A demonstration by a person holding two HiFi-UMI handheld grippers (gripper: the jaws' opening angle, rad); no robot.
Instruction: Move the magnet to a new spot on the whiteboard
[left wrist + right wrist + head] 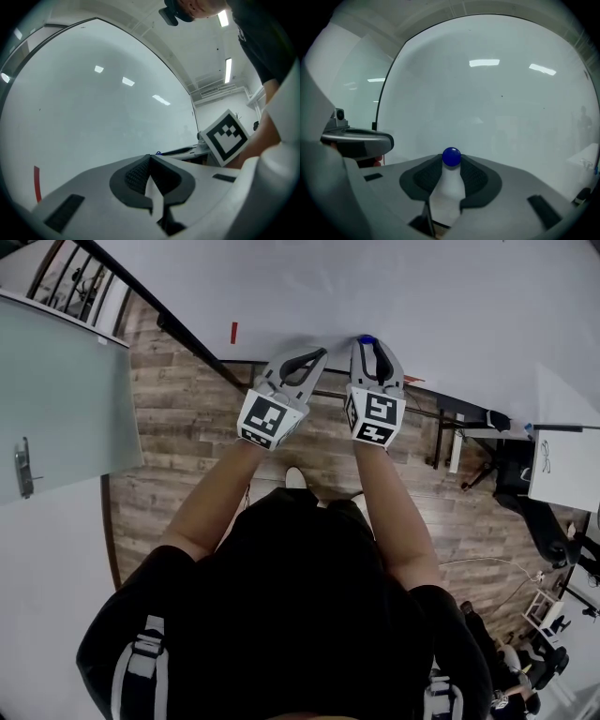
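A small round blue magnet (pixel 366 338) (pixel 451 156) sits on the whiteboard (pixel 394 287) (pixel 487 103). My right gripper (pixel 367 343) (pixel 451 162) is up against the board, its two tips closed on either side of the magnet. Just left of it my left gripper (pixel 315 354) (pixel 150 157) points at the board with its tips together and nothing between them. From the left gripper view the magnet (pixel 158 153) peeks just over the jaws, and the right gripper's marker cube (pixel 227 137) shows at the right.
A short red mark (pixel 233 332) (pixel 36 183) is on the board left of the grippers. The board's black stand (pixel 197 343) runs down to the wooden floor (pixel 187 427). A glass panel (pixel 56 399) stands at the left, a white table (pixel 567 465) and chairs at the right.
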